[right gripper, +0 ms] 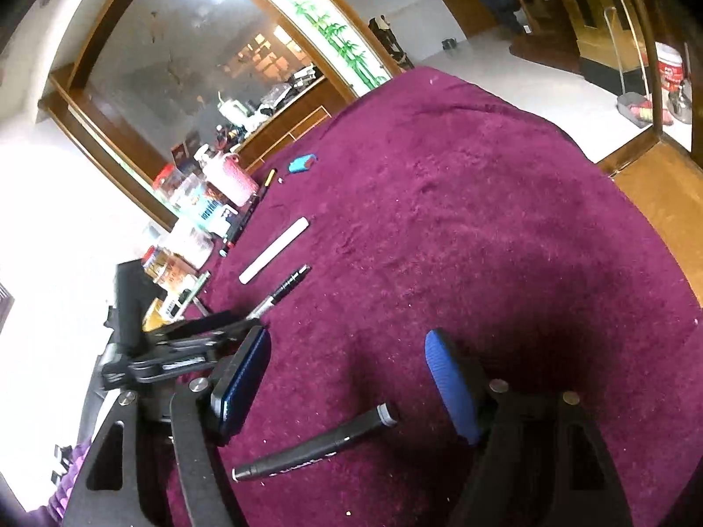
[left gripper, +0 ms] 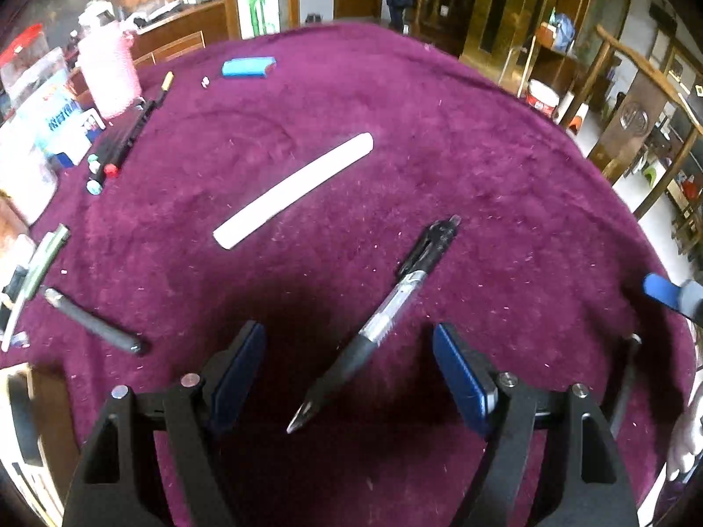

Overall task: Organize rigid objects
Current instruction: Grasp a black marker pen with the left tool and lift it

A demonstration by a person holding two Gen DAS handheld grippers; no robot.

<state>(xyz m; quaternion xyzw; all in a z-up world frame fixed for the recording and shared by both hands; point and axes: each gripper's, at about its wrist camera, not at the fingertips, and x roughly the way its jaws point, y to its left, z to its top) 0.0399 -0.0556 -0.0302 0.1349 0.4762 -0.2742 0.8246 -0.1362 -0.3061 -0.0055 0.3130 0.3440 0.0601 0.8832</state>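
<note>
On the bench's maroon cloth (left gripper: 439, 140), left view alone shows clear-barrelled pen (left gripper: 386, 312) between spread left gripper (left gripper: 349, 373); right view: black marker (right gripper: 316, 445) between spread right gripper (right gripper: 347, 382), untouched

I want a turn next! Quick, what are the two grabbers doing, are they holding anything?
Left gripper: open, holding nothing; a clear pen lies between its fingers.
Right gripper: open, holding nothing; a black marker lies below it.

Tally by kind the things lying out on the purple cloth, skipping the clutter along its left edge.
Pens: 3 (clear retractable pen, black marker, grey pen)
White stick: 1
Blue case: 1
Total: 5
</note>
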